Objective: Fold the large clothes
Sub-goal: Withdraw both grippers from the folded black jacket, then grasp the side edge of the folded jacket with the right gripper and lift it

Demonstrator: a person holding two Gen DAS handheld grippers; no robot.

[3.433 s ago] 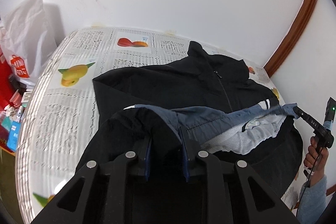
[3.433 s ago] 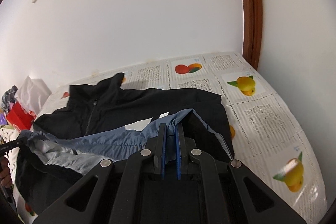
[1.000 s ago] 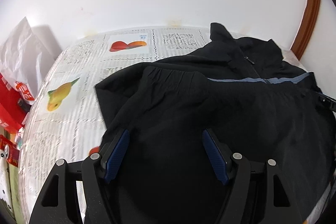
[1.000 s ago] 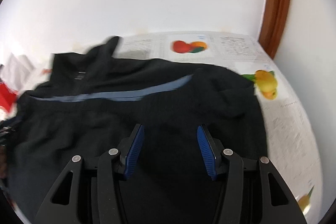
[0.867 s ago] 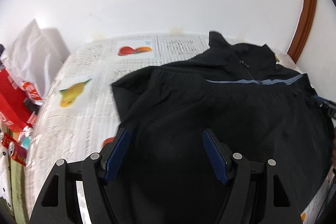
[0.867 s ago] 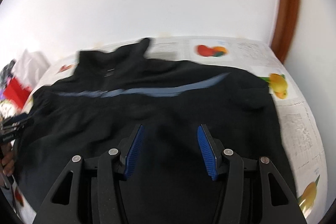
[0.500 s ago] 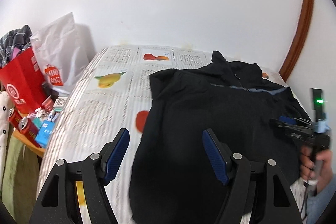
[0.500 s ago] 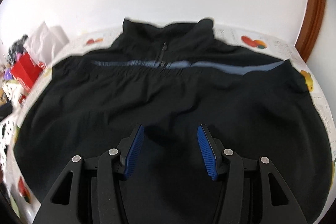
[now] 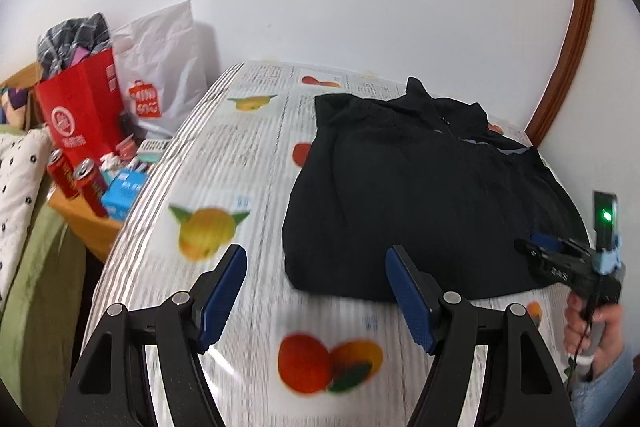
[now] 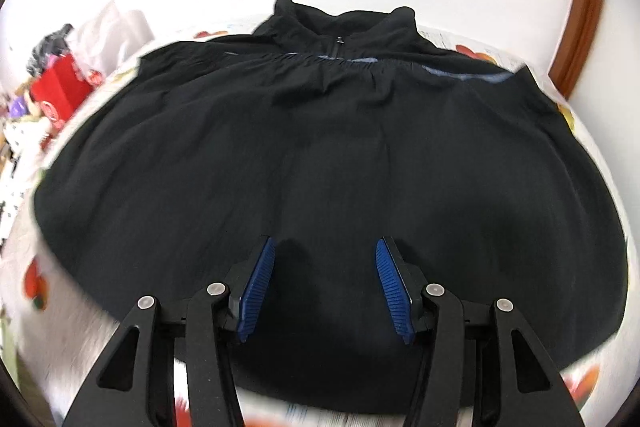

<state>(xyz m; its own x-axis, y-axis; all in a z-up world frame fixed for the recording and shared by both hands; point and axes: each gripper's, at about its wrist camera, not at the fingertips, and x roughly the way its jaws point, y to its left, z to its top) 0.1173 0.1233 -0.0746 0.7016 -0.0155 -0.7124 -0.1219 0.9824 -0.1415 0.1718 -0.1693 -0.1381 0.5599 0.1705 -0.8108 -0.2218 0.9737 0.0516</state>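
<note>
While both views carry some blur, we find the jacket [image 9: 424,195] lying flat on the worktop [image 9: 240,155], which is covered with a sheet printed with fruit and text. The jacket is black, its lower part folded up over the chest, so that a thin blue-grey strip of lining shows just below the collar [image 10: 340,23] and zip. It lies toward the worktop's far right end, near the brown door frame [image 9: 568,39].

We record the left tongs [image 9: 316,291] standing wide apart and holding nothing; they hang above bare sheet, just beside the jacket's near left corner. The right tongs [image 10: 322,287] are likewise parted and empty, hovering over the near part of the jacket with no cloth between the blue pads [image 10: 256,287]. In the left view a hand [image 9: 596,323] holds the right tongs at the jacket's near right edge.

Left of the worktop we note a red bag [image 9: 80,111], a white bag [image 9: 160,67] and two red cans [image 9: 76,179].
</note>
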